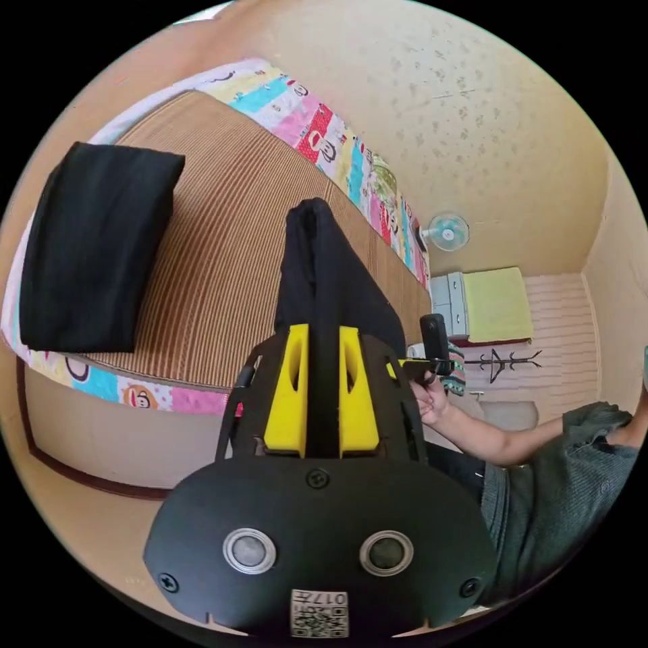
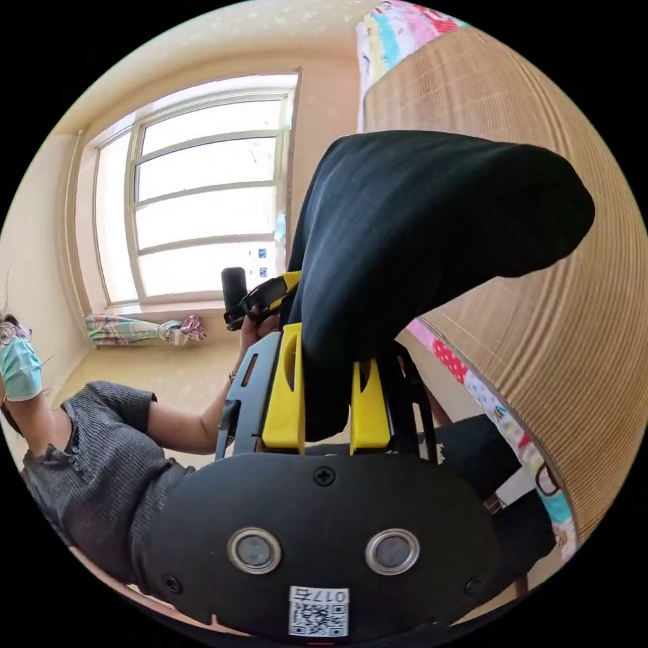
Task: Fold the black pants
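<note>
Black pants (image 1: 324,270) sit right at the lens in both views, pinched between yellow jaws. Left gripper (image 1: 321,378) is clamped on a fold of them; cloth rises from the jaws as a narrow upright ridge. Right gripper (image 2: 327,398) likewise grips them, w/ a wide doubled flap arching up and over toward the mat (image 2: 574,270). So the pants are off the bed, held up between both claws, near its edge.

Judgement: step in hand looks like carrying the folded pants over to lay them down. To do it well: keep both claws level and equally apart so the fold line stays taut, lower the hanging end onto the mat first, then bring the gripped edge down flat, and let go only once cloth rests w/o bunching. Uneven height could twist the fold.

Around, big to small: bed (image 1: 223,223) w/ striped mat and a bright cartoon sheet (image 1: 337,148) along its far side; window (image 2: 202,189) behind the person (image 2: 94,432); a second black garment (image 1: 94,250), already folded, on the mat's left end, well apart from the held pants; wall fan (image 1: 445,233); coat rack (image 1: 503,361).

That folded piece takes the left end, so landing room is the bare mat to its right.
</note>
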